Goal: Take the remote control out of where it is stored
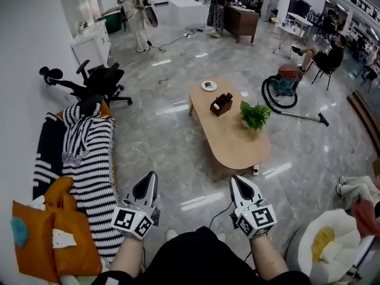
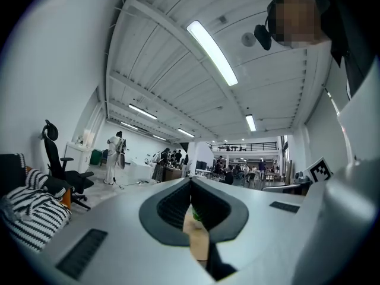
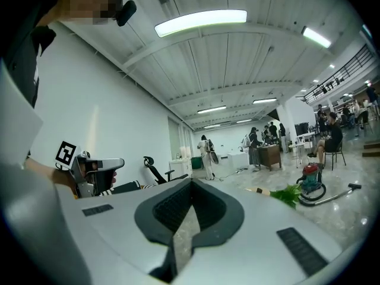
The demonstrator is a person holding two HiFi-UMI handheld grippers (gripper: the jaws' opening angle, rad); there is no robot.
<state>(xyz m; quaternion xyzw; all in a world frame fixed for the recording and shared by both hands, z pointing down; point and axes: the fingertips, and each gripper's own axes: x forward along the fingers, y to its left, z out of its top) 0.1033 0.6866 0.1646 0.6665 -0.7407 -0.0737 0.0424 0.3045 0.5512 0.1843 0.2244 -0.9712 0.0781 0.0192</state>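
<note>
Near the bottom of the head view, I hold a gripper in each hand, both level and pointing away from me across a glossy grey floor. My left gripper [image 1: 149,178] has its jaws pressed together with nothing between them. My right gripper [image 1: 236,180] is closed and empty in the same way. Each carries a cube printed with black-and-white square marker patterns, one on the left [image 1: 132,221] and one on the right [image 1: 259,217]; these are blocky codes, not letters.

Ahead of me, past both grippers, stands a long wooden table [image 1: 234,144] with rounded ends. On its far half sits a small brown holder [image 1: 221,104]. Dark shapes stand up out of it, too small to tell whether one is the remote control. Both grippers are well apart from the holder. Just right of it is a leafy green plant [image 1: 255,114], and at the far end lies a white round disc [image 1: 208,85].

To my left, a sofa carries a black-and-white striped blanket [image 1: 89,153] and an orange cushion [image 1: 53,236]. Beyond it is a black office chair [image 1: 98,82]. Right of the table, a vacuum cleaner [image 1: 284,86] rests on the floor. People stand at the far end of the room.
</note>
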